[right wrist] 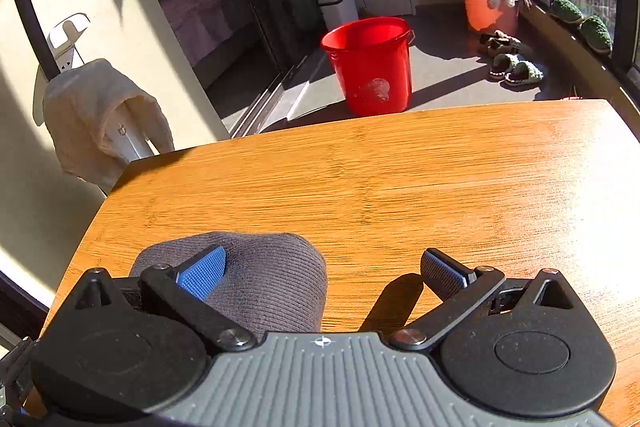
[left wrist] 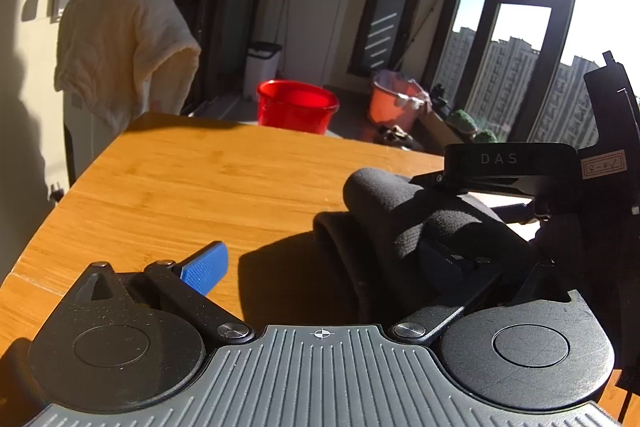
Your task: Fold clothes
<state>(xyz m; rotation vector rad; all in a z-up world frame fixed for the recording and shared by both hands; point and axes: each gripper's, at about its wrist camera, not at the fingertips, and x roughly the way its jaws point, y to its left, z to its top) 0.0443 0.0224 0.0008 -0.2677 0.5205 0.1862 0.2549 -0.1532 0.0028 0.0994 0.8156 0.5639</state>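
1. A dark grey knit garment (right wrist: 256, 283) is seen bunched on the wooden bench (right wrist: 400, 187), at about 7 o'clock in the right wrist view, just in front of the gripper body.
2. In the left wrist view the same cloth (left wrist: 400, 223) is shown as rolled or doubled-over folds at 4 o'clock, partly in hard shadow.
3. Progress is judged as partial: the garment is gathered into a thick bundle, but no flat, squared stack is visible, so smoothing and final folds are likely left.
4. The right gripper (right wrist: 324, 277) is spread wide with nothing pinched; its blue left pad lies over the cloth, its right pad over bare wood.
5. The left gripper (left wrist: 324, 265) is also spread apart; the blue pad is clear of the cloth, the other pad is dark against the folds, and no clamping can be made out.
6. The other tool (left wrist: 560, 167) is seen at 3 o'clock in the left view, marked "DAS"; a small handwritten sticker (left wrist: 603, 165) beside it cannot be read.
7. A red bucket (right wrist: 370, 65) stands on the floor beyond the bench at 12 o'clock; its pale printed mark is illegible.
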